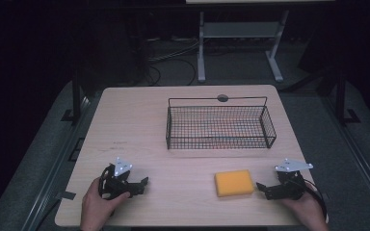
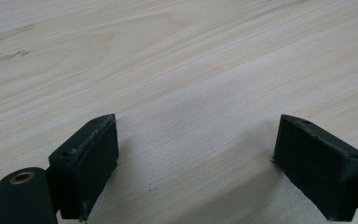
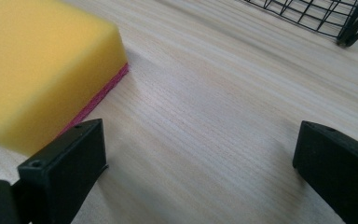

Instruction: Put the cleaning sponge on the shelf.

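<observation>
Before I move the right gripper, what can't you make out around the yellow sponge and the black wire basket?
- Yellow rectangular sponge: right gripper view, blurred and cut off by the left and top edges.
- Sponge's pink underside: only an edge strip shows; the sponge body hides the rest.
- Black wire basket: high view, reddish streaks inside too small to identify.
- Basket in the right gripper view: the top edge cuts off all but a corner.

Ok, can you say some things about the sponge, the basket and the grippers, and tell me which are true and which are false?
1. The yellow sponge lies inside the wire basket. False: it lies on the table, in front of the basket.
2. The right hand-held gripper is open, beside the sponge. True.
3. The left hand-held gripper holds the sponge. False: its jaws are open over bare table.
4. The sponge has a pink underside. True.
5. The basket is tipped over. False: it stands upright.
</observation>
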